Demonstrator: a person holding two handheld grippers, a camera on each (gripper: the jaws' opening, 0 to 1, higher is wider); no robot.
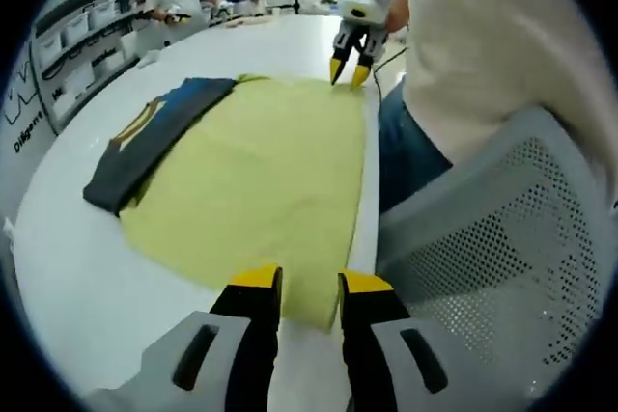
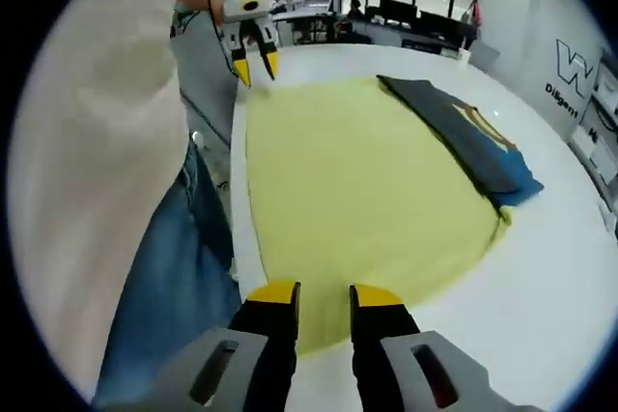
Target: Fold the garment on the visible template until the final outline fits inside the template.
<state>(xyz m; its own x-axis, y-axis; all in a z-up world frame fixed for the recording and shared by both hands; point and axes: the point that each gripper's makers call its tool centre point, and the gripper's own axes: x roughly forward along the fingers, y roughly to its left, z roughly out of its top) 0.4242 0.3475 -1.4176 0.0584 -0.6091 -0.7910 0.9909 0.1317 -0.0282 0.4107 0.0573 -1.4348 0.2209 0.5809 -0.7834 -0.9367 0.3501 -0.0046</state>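
A pale yellow cloth template [image 1: 261,185] lay flat on the white round-edged table [image 1: 77,267], reaching the table's near edge beside the seated person in a cream top and blue jeans [image 1: 483,45]. The folded dark navy garment with a yellow emblem and blue trim [image 1: 154,137] rested along the template's far side, partly on the yellow cloth and partly over its edge onto the bare table. In the left gripper view, the left gripper [image 1: 309,287] was positioned at one near corner of the template, with its yellow-tipped jaws parted by a narrow gap; the yellow cloth showed between the tips, but whether the jaws had hold of it could not be determined. The garment lay well apart from this gripper, farther in and to the left. The right gripper [image 1: 350,71] appeared at the opposite near corner, tips pointing down at the cloth edge. In the right gripper view, the right gripper [image 2: 323,296] likewise stood at the template's corner with jaws slightly apart, grip undeterminable, and the garment [image 2: 463,132] lay farther in to the right. A grey mesh chair back [image 1: 502,238] stood beside the person.
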